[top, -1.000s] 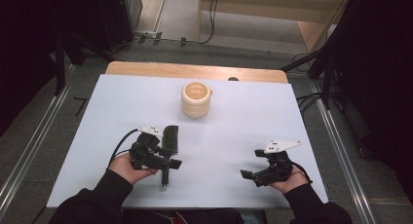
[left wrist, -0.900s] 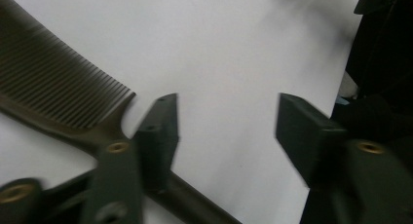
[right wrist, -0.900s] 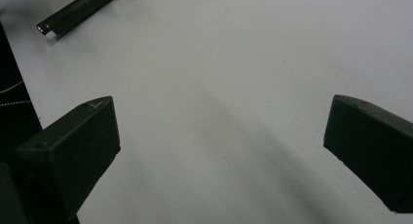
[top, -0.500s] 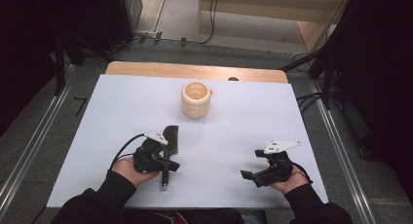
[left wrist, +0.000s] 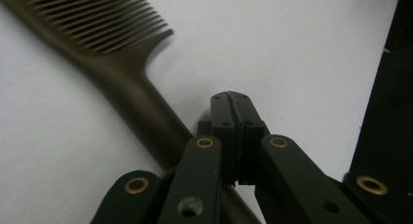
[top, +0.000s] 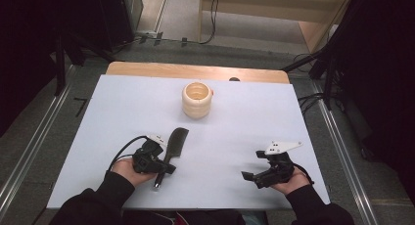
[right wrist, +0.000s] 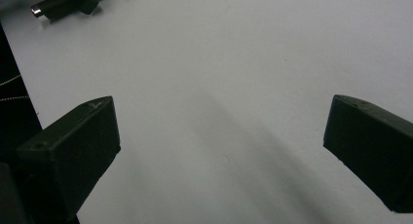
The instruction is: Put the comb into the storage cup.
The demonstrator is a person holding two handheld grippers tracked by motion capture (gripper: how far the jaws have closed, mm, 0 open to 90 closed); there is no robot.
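Observation:
A dark comb (top: 175, 142) lies on the white table sheet (top: 254, 117), its toothed end pointing away from me and its handle running back toward the near edge. My left gripper (top: 164, 168) rests over that handle. In the left gripper view its jaws (left wrist: 236, 100) are shut pad against pad with nothing between them, and the comb (left wrist: 122, 83) passes beside and under them on the left. My right gripper (top: 252, 165) sits at the near right, open wide over bare sheet (right wrist: 221, 121). The comb's handle end (right wrist: 48, 7) shows at the top left of the right gripper view.
A cream ribbed cup (top: 197, 99) stands upright at the middle back of the sheet. A wooden table edge (top: 195, 71) runs behind it. Metal rails (top: 29, 151) flank the table on both sides, with cables on the floor at the right.
My left hand has shifted slightly beside the comb, and the comb's toothed end has swung a little to the right. The right gripper has kept still.

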